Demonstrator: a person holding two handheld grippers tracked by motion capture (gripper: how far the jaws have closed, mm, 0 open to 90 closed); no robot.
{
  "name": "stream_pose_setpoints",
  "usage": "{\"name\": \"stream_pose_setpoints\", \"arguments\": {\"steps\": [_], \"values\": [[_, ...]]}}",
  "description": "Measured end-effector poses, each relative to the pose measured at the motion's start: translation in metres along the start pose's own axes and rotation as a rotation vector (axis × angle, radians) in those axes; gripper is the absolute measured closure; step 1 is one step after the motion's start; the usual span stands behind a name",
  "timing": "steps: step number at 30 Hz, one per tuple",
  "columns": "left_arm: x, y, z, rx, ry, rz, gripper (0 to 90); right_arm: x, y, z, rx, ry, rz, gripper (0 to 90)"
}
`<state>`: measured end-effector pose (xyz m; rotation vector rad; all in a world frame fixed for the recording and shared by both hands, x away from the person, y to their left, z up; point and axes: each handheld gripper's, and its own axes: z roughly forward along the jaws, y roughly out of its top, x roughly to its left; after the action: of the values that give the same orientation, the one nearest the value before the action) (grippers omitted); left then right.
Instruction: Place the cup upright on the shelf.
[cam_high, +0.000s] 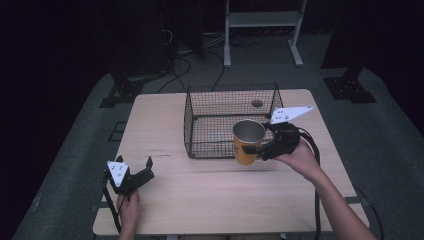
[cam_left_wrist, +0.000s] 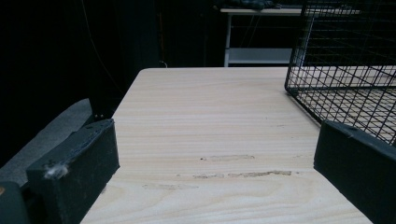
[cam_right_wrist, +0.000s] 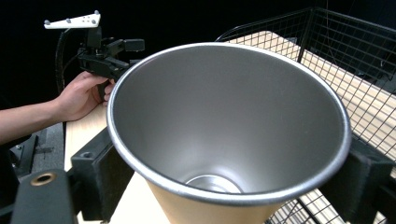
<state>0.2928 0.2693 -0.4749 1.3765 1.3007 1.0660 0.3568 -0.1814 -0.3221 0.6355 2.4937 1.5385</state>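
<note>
Two hand-held grippers: right (cam_high: 263, 148) clamps the yellow cup (cam_high: 247, 142); left (cam_high: 134, 162) gapes wide, empty.

Dim room; grey carpet (cam_high: 75, 150); white shelf frame (cam_high: 262, 30).

A light wooden bench (cam_high: 210, 190) stands on grey carpet (cam_high: 390, 140). Behind it, against a dark backdrop, a white metal frame (cam_high: 262, 30) rises and black cables (cam_high: 185, 65) trail across the floor.
</note>
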Motion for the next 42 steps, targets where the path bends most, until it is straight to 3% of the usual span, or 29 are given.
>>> {"name": "stream_pose_setpoints", "arguments": {"steps": [14, 26, 42], "values": [[0.0, 0.0, 0.0, -0.002, -0.001, 0.002, 0.0, -0.013, 0.017, 0.002, -0.002, -0.002, -0.007, 13.6], [0.0, 0.0, 0.0, -0.002, -0.001, 0.0, 0.0, -0.028, 0.034, 0.017, 0.028, 0.018, -0.018, 13.6], [0.001, 0.0, 0.0, -0.002, -0.002, -0.007, 0.0, -0.063, 0.051, 0.04, 0.055, 0.023, 0.008, 13.6]]}}
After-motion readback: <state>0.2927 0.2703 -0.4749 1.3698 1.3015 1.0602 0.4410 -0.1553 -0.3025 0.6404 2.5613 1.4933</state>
